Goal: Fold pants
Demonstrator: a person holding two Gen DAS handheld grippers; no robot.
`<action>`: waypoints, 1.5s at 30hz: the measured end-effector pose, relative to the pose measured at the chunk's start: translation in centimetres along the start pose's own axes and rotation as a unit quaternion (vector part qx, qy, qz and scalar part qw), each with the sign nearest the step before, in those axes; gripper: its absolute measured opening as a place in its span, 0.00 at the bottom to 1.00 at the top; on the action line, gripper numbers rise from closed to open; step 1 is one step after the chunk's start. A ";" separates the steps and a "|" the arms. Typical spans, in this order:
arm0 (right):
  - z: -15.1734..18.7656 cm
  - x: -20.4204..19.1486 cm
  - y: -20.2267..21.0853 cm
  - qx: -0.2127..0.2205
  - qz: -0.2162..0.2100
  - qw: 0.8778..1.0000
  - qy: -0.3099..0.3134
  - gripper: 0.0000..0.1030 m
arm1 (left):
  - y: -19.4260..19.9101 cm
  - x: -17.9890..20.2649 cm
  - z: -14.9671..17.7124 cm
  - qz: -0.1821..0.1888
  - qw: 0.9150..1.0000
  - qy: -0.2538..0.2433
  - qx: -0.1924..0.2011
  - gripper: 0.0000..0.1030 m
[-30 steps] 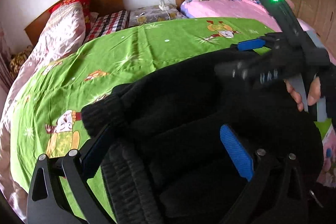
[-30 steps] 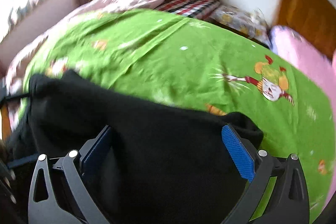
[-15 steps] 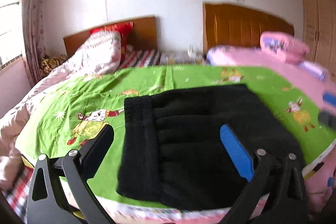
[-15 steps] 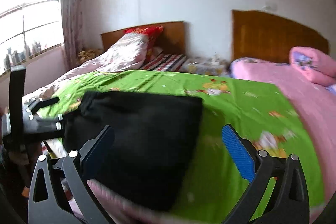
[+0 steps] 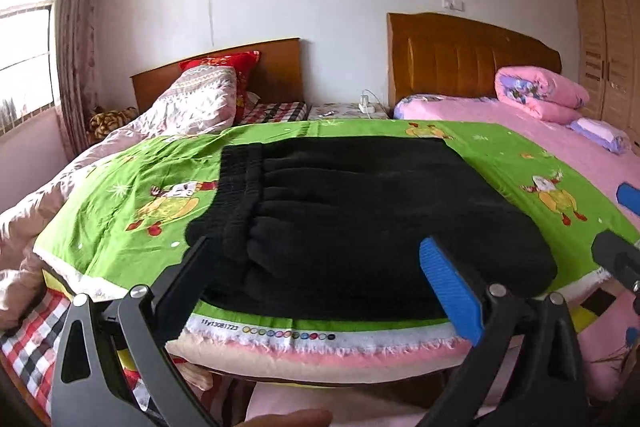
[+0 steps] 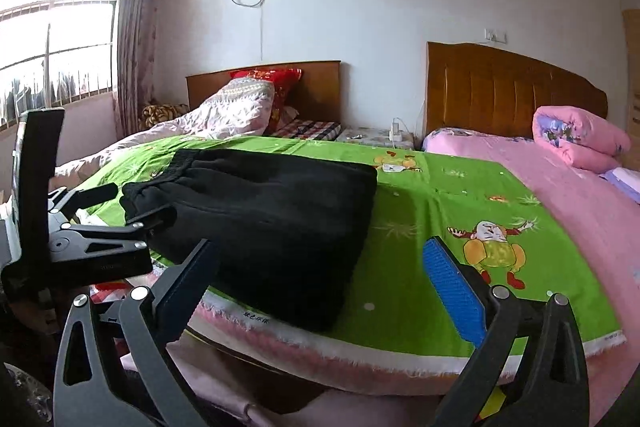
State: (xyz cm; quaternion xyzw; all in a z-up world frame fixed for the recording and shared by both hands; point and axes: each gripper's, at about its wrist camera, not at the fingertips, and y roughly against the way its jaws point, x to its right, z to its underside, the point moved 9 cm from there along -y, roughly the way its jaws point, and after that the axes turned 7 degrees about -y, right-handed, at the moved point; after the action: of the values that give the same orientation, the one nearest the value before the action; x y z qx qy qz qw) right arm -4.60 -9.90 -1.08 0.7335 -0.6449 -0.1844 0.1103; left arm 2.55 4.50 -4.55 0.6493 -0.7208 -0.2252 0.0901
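The black pants (image 5: 360, 219) lie folded into a thick rectangle on the green cartoon sheet (image 5: 132, 187), with the ribbed waistband to the left. They also show in the right wrist view (image 6: 272, 211). My left gripper (image 5: 316, 283) is open and empty, held back from the bed's front edge, facing the pants. My right gripper (image 6: 320, 275) is open and empty, held off the front edge to the right of the pants. The left gripper shows from the side in the right wrist view (image 6: 104, 211), and the right gripper's tip at the left view's right edge (image 5: 624, 227).
The green sheet covers a bed with a pink fringed front edge (image 5: 320, 347). A pale quilt (image 5: 192, 107) and red pillow (image 5: 224, 63) lie at the back left. A second bed with pink bedding (image 6: 580, 187) stands on the right, a wardrobe (image 5: 608, 43) beyond.
Both grippers let go of the pants and pulled back from the bed. The pants now lie folded flat on the sheet, and both views sit farther off and level.
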 end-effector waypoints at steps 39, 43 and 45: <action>0.7 -0.1 0.3 -0.011 0.004 1.000 0.002 0.96 | 0.7 -0.6 0.0 -0.001 1.000 -0.004 0.011 0.99; 0.7 -0.1 0.3 -0.012 0.004 1.000 0.001 0.96 | 0.6 -0.6 0.1 0.000 1.000 -0.004 0.010 0.99; 0.7 -0.1 0.3 -0.012 0.004 1.000 0.002 0.96 | 0.6 -0.6 0.1 0.000 1.000 -0.004 0.010 0.99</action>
State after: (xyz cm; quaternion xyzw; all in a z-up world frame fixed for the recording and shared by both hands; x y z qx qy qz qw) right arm -5.17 -9.81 -1.58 0.7297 -0.6457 -0.1901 0.1207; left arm 2.03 5.13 -4.26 0.6492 -0.7233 -0.2208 0.0805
